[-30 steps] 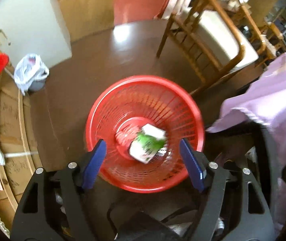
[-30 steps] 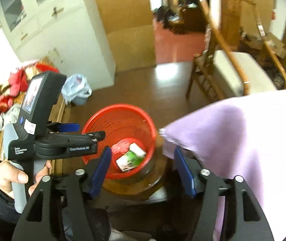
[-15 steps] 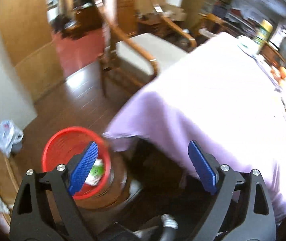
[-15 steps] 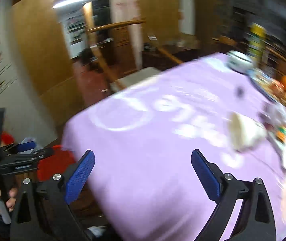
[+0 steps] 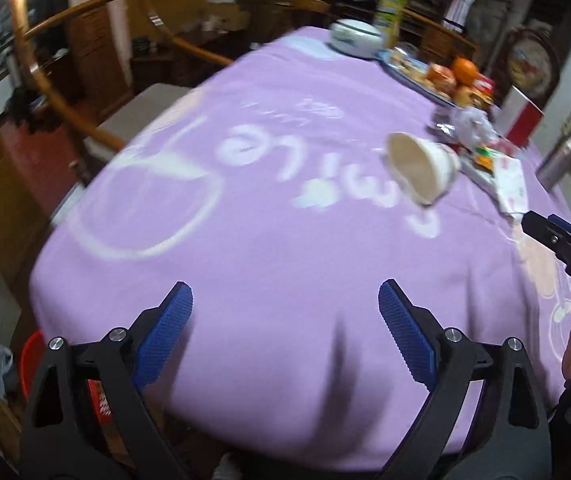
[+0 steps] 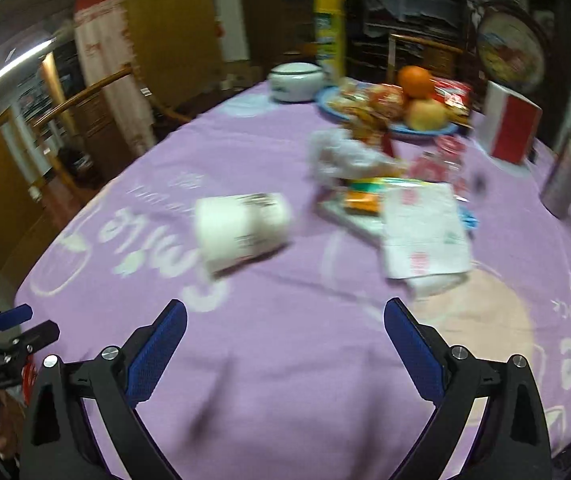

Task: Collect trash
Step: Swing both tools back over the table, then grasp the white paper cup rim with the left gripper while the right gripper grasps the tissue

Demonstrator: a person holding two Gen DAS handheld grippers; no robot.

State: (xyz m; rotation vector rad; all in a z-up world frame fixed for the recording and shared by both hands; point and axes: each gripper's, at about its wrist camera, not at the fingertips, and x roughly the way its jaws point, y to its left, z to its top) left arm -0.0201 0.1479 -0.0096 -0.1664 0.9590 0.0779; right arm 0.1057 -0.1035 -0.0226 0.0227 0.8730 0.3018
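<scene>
Tablecloth, purple, fills both views. Upper right, right wrist view: fruit plate, yellow can, white bowl, red-white box, wrappers. Cup, white paper, on its side at centre, above and well apart from right gripper. Red basket at lower left edge, left wrist view. Left gripper and right: jaws just been opening, now wide, nothing between them.
</scene>
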